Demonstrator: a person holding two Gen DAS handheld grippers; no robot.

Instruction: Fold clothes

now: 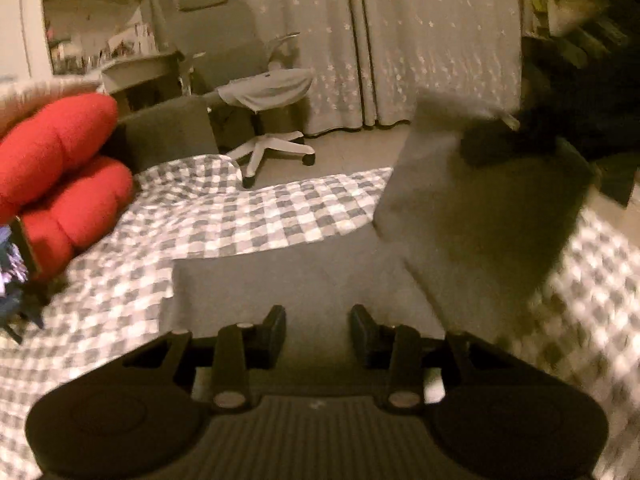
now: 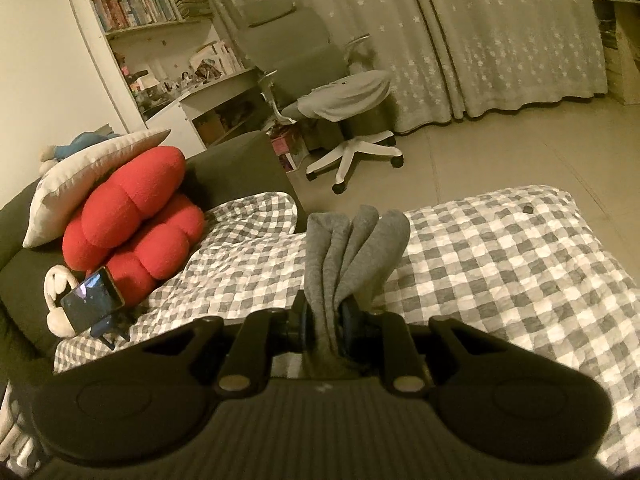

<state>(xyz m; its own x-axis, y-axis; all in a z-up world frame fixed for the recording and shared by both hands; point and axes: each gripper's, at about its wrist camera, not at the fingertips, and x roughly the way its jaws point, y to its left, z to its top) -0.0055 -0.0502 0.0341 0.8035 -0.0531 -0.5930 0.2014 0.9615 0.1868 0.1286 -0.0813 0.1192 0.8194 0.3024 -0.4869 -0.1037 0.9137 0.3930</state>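
Pinched between the fingers of my right gripper [image 2: 325,320] is a bunched edge of the grey garment [image 2: 352,248], clenched tight, its pleats fanning up above the checked bedspread [image 2: 500,248]; my left gripper [image 1: 318,326] is released, fingers apart, hovering over the part of the cloth lying flat [image 1: 288,280] while the lifted part hangs to the right, blurred; I judge a fold is underway; I'd keep the held edge taut, lay it square, and let the left fingers pin the crease.
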